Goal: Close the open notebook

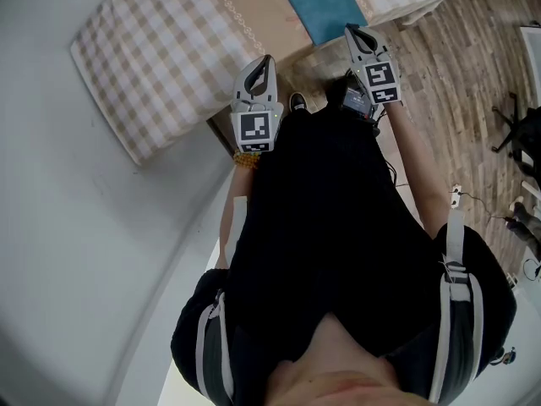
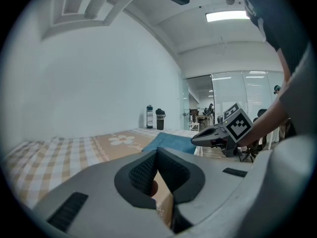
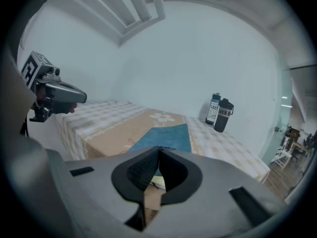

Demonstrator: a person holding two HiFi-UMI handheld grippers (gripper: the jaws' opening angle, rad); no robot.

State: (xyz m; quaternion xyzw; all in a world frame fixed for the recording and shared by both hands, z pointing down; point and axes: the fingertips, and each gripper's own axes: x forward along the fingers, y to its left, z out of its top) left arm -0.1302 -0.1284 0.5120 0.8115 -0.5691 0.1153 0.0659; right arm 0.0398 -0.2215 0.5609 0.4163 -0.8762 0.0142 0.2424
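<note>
Your L tongs [image 1: 267, 61] & R tongs [image 1: 350, 30] are both clenched on nothing, held short of the blue notebook [image 1: 321, 5] lying on the table [image 1: 161, 53], prob. just lining up your approach.

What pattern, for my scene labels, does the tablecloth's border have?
The tablecloth border: beige-and-white checks, clearest in the head view.

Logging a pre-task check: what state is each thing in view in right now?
Left gripper: fingers shut, empty.
Right gripper: fingers shut, empty.
Teal notebook: lying flat, untouched; can't tell whether it is open or closed.
Bottles: upright, side by side.
</note>
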